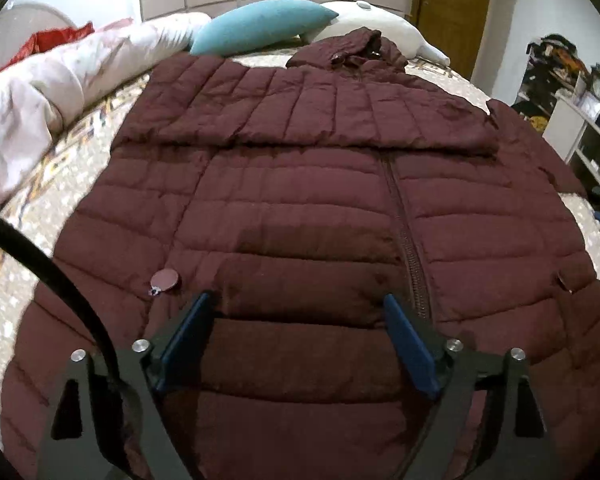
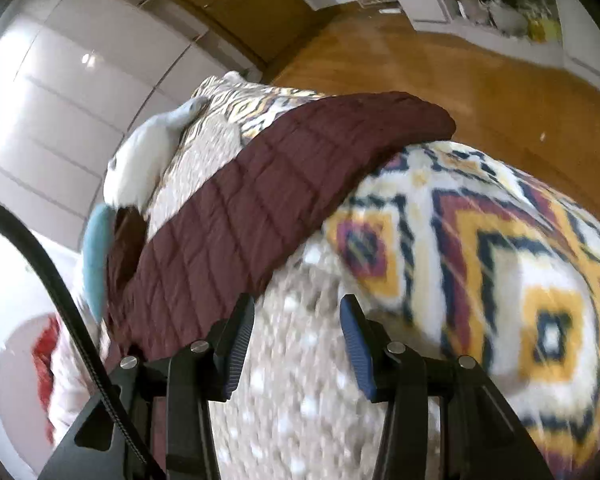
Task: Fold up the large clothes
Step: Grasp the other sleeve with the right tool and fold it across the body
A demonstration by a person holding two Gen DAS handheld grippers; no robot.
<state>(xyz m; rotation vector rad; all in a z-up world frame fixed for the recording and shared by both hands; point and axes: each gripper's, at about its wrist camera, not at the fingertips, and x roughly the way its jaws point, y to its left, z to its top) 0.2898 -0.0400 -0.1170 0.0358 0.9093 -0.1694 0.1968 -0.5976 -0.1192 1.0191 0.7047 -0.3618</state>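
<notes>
On the bed (image 1: 100,128), a quilted maroon jacket (image 1: 320,200) is spread front up, one sleeve folded across the chest.
Left tongs (image 1: 298,304) hover spread above its hem; right tongs (image 2: 296,308), spread and empty, are seen beside the other sleeve (image 2: 284,184). Puffy, light, slippery fabric is judged best pinched at seams or cuff.

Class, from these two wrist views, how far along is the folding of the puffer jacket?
Done: on the maroon puffer jacket, one sleeve lies folded across the chest. In hand: nothing; the left gripper and right gripper are both open. Left: the other sleeve still stretches across the bedspread; the body remains unfolded.
</notes>
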